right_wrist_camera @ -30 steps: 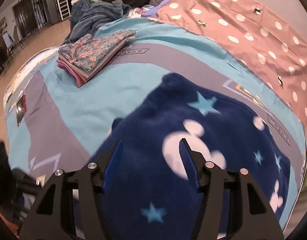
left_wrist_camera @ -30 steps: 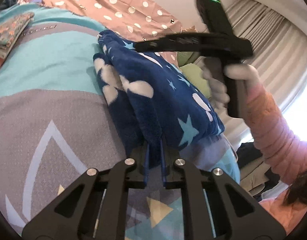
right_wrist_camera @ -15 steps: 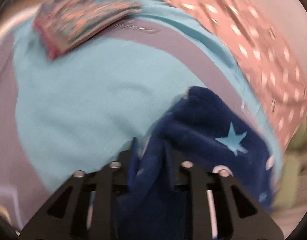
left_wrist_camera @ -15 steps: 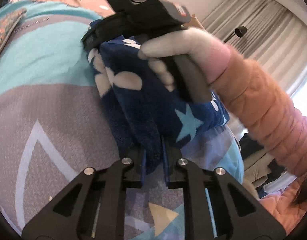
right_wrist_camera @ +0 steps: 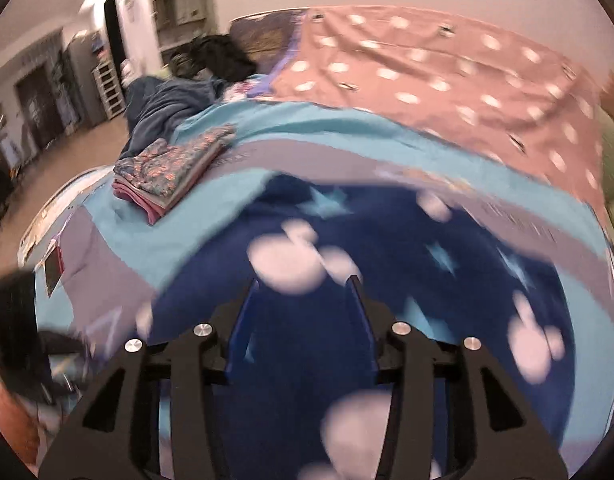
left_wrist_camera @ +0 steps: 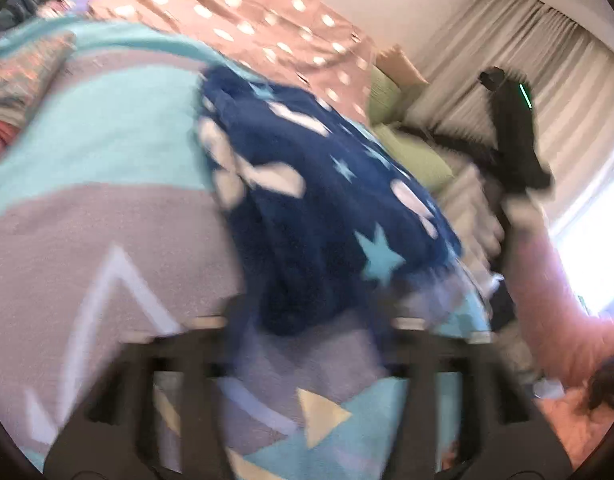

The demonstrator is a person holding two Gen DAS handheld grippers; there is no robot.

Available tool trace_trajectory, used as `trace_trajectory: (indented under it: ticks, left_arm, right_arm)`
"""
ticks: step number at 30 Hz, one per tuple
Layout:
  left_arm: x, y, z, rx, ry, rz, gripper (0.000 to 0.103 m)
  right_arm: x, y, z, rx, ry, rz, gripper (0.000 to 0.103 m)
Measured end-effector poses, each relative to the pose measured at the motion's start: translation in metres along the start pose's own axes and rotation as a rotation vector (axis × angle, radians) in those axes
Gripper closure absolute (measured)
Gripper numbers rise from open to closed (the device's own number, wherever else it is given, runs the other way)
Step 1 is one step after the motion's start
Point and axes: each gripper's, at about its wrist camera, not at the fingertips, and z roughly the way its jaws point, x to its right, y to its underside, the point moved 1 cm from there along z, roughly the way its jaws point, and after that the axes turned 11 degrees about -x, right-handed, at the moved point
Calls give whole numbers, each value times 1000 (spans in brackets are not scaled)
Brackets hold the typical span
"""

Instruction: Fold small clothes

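Fleece garment [left_wrist_camera: 319, 200], navy with stars, lies folded on the bed, its long axis running away from my left tongs [left_wrist_camera: 307, 320], which have just sprung wide off its near end. My right tongs [right_wrist_camera: 303, 312] hover directly over it, just reopened and gripping nothing, so they are nearer for the next fold.

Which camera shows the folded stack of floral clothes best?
The right wrist view: the floral stack sits whole and fairly sharp on the bedspread. The left wrist view catches only a blurred sliver at its left edge.
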Motion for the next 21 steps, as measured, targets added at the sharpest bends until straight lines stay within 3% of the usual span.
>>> trace_trajectory:
  ticks: [2,4,5,7,9,12,14,17,19,21]
  left_arm:
    - [0,-3,-5,18,-20,1,38]
    - [-5,-7,-3,18,-16,-24,38]
    - [-6,-9,4,0,-32,-24,38]
    - [-5,-10,22,-52,-94,-18,38]
    - [-1,-9,32,-64,-141,0,37]
    - [1,-9,28,-64,-147,-12,37]
    - [1,-5,26,-60,-146,-26,37]
    - [1,-3,26,-48,-147,-36,35]
    - [0,-4,27,-48,-148,-42,35]
    - [2,-4,28,-52,-155,-41,35]
  right_arm:
    - [28,35,-6,-8,-20,102,57]
    - [50,79,16,-114,-73,207,57]
    - [49,96,24,-105,-77,204,57]
    - [36,115,17,2,-25,143,56]
    - [27,110,10,-15,24,132,56]
    - [33,101,-1,-27,-12,229,55]
    - [27,98,-9,1,8,242,55]
    - [19,102,14,-82,59,240,53]
    - [14,101,21,-73,97,195,52]
    - [21,80,10,-104,45,232,51]
